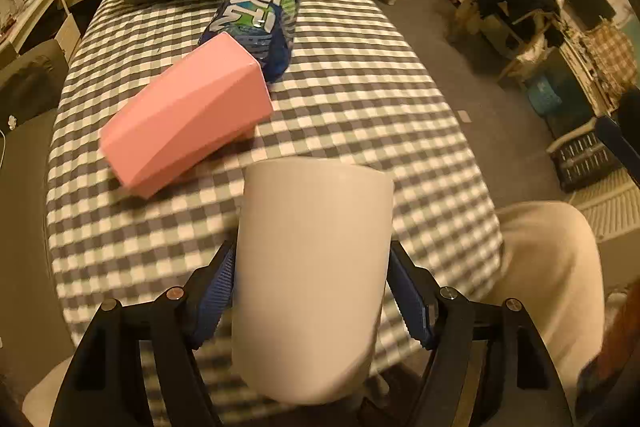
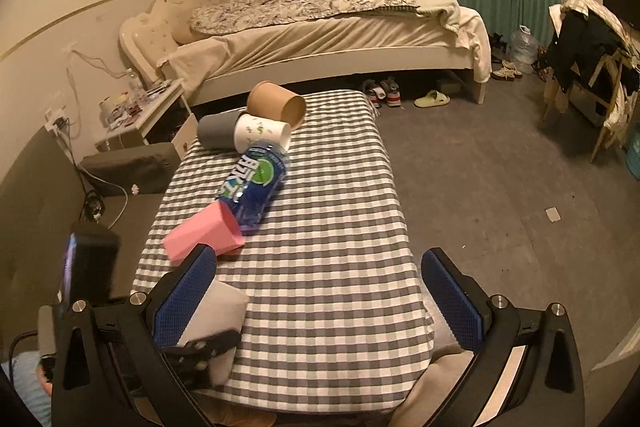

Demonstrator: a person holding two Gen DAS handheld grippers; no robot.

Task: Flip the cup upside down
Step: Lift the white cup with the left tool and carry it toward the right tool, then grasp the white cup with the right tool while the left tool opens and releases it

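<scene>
Left wrist view: I am clamping my left hand-held gripper [image 1: 310,291] on the white cup [image 1: 312,267], over the desk [image 1: 360,107]; ahead, the pink cup [image 1: 188,119] is lying. My right hand-held gripper [image 2: 320,291] is hanging spread apart.

Dim warm indoor light, soft blur, heavy fisheye warp, dark corners.

Matt white cup [image 1: 312,279], checked cloth tablecloth [image 1: 360,107], glossy plastic bottle [image 1: 260,15]
</scene>
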